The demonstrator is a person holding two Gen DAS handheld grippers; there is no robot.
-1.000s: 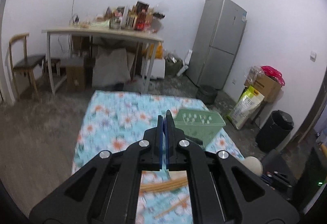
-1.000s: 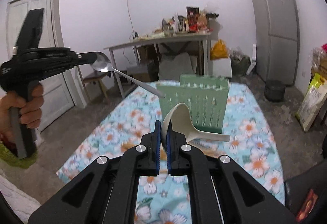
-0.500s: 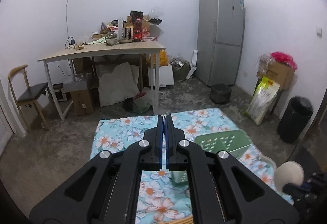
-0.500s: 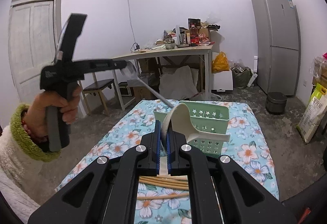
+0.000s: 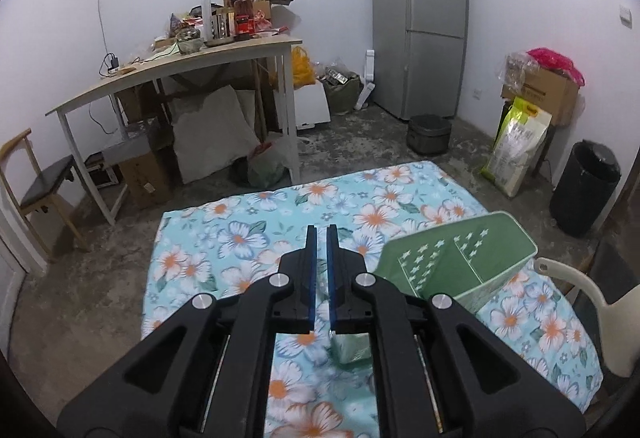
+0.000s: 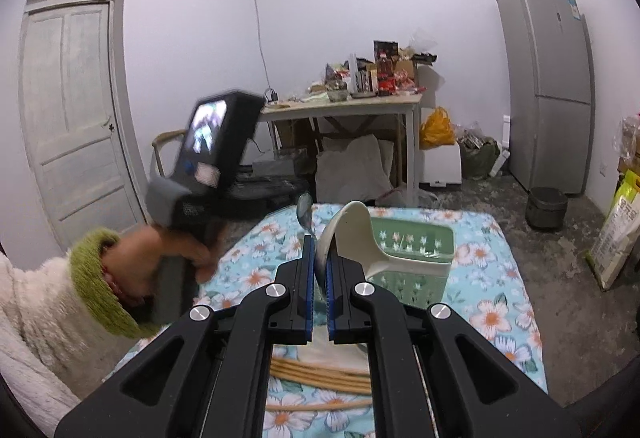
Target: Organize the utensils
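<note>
Left wrist view: the left claw [image 5: 320,228] is pointing down over the floral-clothed bench [image 5: 240,238]. Its jaws are opening to a narrow slit, with nothing showing between the pads. The green basket [image 5: 460,258] is standing just right of the claw, tilted in the frame, with its divider showing. The cream ladle [image 5: 592,298] is reaching in from the right edge, beside the basket.

Right wrist view: the right claw [image 6: 319,238] is clamping the ladle's [image 6: 352,230] bowl, and the handle is running right across the front of the basket [image 6: 412,238]. Only this view is showing the metal spoon [image 6: 304,208], upright just left of the ladle at the blurred left claw's [image 6: 280,198] tips. Whether the pads are touching it I cannot tell. A hand [image 6: 160,262] in a green cuff is gripping that tool. Wooden chopsticks [image 6: 320,378] are lying on the near bench, under the right claw.
</note>
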